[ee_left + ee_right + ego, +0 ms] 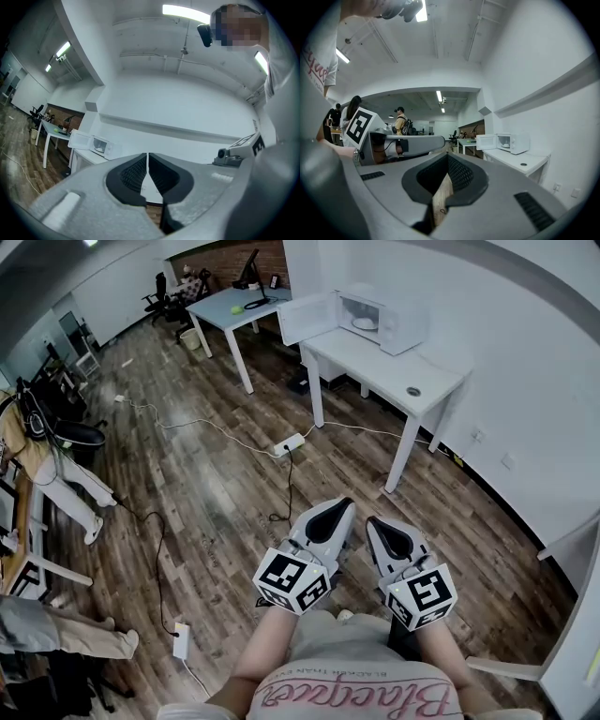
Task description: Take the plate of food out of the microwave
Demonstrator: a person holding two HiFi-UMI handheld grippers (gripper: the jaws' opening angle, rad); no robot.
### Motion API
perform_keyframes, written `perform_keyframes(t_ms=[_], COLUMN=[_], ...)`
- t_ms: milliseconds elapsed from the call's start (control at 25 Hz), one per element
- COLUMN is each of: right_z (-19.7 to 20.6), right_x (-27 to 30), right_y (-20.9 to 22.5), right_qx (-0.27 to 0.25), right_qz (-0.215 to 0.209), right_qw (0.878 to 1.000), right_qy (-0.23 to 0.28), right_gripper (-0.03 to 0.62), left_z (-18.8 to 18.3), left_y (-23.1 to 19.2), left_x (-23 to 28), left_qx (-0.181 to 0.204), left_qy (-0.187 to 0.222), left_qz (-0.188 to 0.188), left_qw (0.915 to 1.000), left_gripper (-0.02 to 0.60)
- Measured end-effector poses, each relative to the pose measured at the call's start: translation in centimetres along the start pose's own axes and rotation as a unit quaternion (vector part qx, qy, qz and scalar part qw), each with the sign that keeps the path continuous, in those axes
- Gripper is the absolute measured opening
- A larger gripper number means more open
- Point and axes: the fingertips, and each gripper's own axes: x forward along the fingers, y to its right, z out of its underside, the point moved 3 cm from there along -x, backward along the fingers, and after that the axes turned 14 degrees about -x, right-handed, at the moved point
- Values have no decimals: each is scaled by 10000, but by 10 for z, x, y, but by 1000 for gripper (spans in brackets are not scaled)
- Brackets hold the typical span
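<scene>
Far across the room a white microwave [380,320] stands on a white table [394,367], its door [307,317] swung open to the left. A white plate [365,323] lies inside; what is on it is too small to tell. The microwave [101,146] [513,142] is small and distant in both gripper views. I hold both grippers close to my body over the wooden floor, pointing toward the table. My left gripper [330,521] [148,157] is shut with nothing between its pads. So is my right gripper [389,535] [448,159], beside it.
A power strip [288,443] with trailing cables lies on the floor between me and the table. A small round object [413,391] sits on the table's near end. A second white table [230,310] stands further back. A person [66,484] and desks are at the left.
</scene>
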Motion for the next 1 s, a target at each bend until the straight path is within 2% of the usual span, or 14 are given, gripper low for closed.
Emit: perform_keyframes(t_ms=[640, 1000], right_z=[9, 13], right_x=[-3, 6], right_y=[11, 24], right_qx=[91, 186], right_qz=[-98, -78], right_qw=[9999, 9997], right_qy=[75, 140], right_gripper=[6, 6], left_z=[13, 10], left_y=[-1, -9], left_x=[16, 31], left_qx=[-122, -32], left_qy=[-46, -87], left_qz=[-51, -75], left_qw=[9999, 9999], left_gripper=[8, 8])
